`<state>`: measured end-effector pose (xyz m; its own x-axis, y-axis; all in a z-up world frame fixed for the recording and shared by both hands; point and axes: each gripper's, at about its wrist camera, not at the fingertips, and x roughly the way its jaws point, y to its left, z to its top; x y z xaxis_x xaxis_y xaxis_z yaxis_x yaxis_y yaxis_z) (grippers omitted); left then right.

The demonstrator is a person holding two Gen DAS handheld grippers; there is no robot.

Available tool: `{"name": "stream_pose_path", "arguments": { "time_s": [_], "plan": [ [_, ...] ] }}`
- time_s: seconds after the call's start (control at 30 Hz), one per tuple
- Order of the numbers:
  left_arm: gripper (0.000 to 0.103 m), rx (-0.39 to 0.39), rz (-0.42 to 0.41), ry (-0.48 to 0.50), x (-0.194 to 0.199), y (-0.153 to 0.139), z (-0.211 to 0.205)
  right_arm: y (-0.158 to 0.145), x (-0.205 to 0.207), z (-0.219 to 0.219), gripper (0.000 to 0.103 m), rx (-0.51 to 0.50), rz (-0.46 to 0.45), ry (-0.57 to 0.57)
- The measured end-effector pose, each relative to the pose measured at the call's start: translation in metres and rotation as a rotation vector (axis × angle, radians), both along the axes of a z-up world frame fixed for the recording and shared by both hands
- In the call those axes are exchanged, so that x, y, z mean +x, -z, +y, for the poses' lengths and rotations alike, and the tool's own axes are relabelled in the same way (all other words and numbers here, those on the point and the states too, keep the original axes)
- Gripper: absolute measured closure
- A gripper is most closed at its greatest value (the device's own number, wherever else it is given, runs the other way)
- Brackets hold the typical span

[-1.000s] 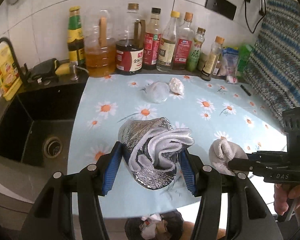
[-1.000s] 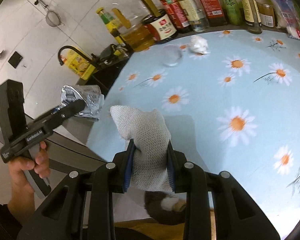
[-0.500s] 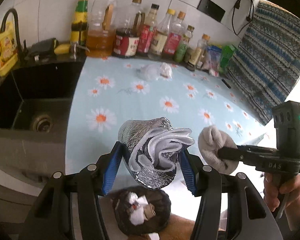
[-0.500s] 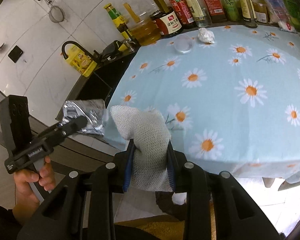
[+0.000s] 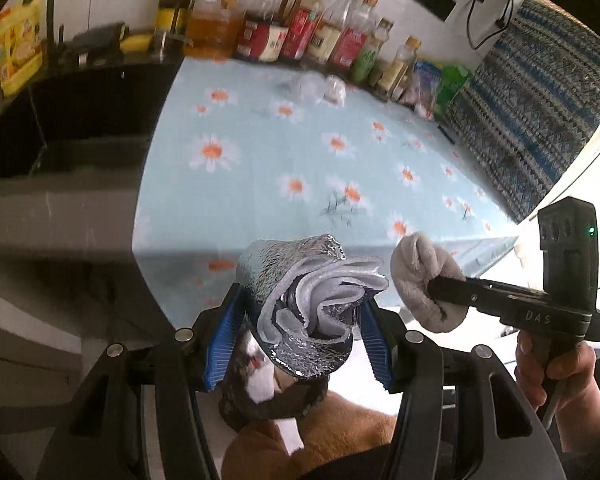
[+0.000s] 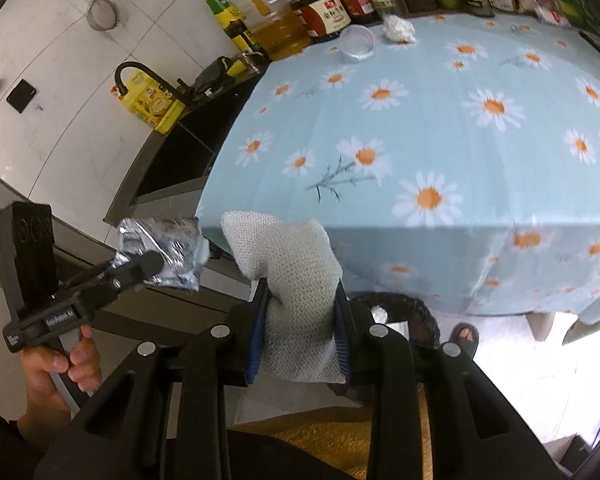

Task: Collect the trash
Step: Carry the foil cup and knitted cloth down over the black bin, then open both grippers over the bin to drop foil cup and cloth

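Observation:
My left gripper (image 5: 300,336) is shut on a crumpled silver foil wrapper (image 5: 300,300), held off the table's front edge above a dark trash bin (image 5: 276,396) with white scraps in it. My right gripper (image 6: 300,332) is shut on a white knitted cloth wad (image 6: 292,280), also off the table edge, above the bin (image 6: 416,316). Each gripper shows in the other's view: the right one with the cloth (image 5: 424,280), the left one with the foil (image 6: 160,252). A clear plastic cup (image 6: 358,42) and a crumpled white paper (image 6: 398,28) lie at the table's far side.
A table with a light-blue daisy cloth (image 6: 440,128) fills the middle. Sauce and oil bottles (image 5: 300,32) line the back wall. A black sink (image 5: 60,120) with a tap lies left. A patterned blue cloth (image 5: 540,112) hangs on the right. A sandalled foot (image 6: 464,336) stands beside the bin.
Both grippers have pulled back from the table with their loads and now hang past its front edge, over the bin. The table has receded in both views.

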<state>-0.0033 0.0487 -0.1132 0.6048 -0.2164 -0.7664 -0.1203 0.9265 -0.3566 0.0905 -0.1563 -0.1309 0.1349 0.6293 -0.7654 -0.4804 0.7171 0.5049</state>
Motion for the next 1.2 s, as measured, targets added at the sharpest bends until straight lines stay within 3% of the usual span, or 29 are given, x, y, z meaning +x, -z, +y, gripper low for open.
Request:
{"name": "stream_pose_path", "arguments": {
  "time_s": [0.23, 0.63, 1.2],
  "plan": [
    [0.049, -0.071, 0.093, 0.028, -0.006, 0.035, -0.007, 0.031, -0.013, 0.003, 0.071, -0.055, 0.046, 0.003],
    [0.049, -0.088, 0.246, 0.101, -0.008, 0.092, -0.034, 0.081, -0.020, 0.000, 0.071, -0.129, 0.142, -0.001],
    [0.049, -0.086, 0.294, 0.103, 0.007, 0.104, -0.040, 0.093, -0.011, 0.006, 0.068, -0.134, 0.159, -0.023]
  ]
}}
